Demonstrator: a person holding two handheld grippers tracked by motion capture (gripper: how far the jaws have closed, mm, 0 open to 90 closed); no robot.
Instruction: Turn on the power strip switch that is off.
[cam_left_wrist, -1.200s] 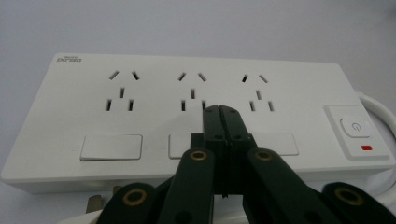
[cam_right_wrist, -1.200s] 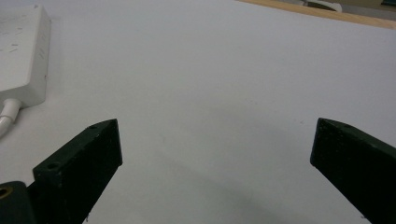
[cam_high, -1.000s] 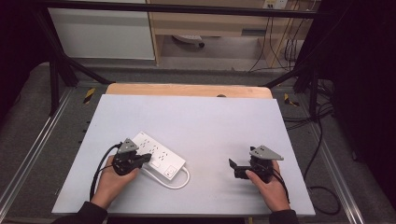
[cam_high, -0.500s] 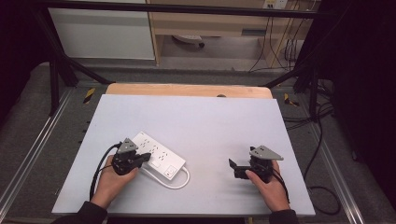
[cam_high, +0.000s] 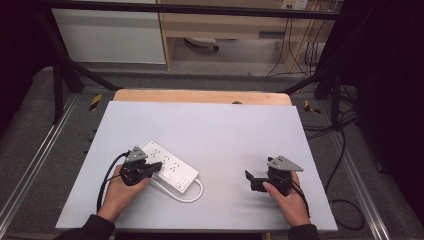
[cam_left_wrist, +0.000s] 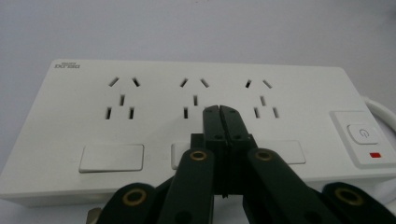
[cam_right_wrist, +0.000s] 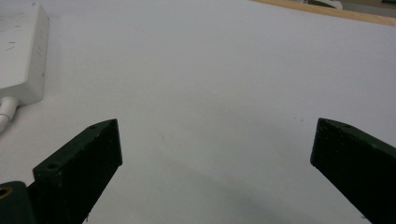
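Pale grey board (cam_high: 225, 140) covers most of a wooden table (cam_high: 200, 96), with dark floor, cables and a white cabinet (cam_high: 107, 35) beyond its far edge at twelve o'clock. No bin, box or tray sits on the board. Its one loose object is a white power strip (cam_high: 169, 166), lying flat toward eight o'clock of the board's middle, with a white cord (cam_high: 192, 192) looping out from its near end. In the left gripper view the strip (cam_left_wrist: 196, 121) shows three sets of socket holes in a row and a power button (cam_left_wrist: 362, 134) at three o'clock. The left gripper (cam_high: 154, 166), held in the person's left hand (cam_high: 120, 192), has its jaws pressed together with nothing between them, the tips (cam_left_wrist: 219, 112) over the strip's top face just below the middle socket; whether they touch it I cannot tell. The right gripper (cam_high: 248, 176), in the right hand (cam_high: 290, 200), rests well apart from the strip toward four o'clock, jaws spread wide and empty over bare board (cam_right_wrist: 215, 116), the strip's end (cam_right_wrist: 23, 51) off at ten o'clock.
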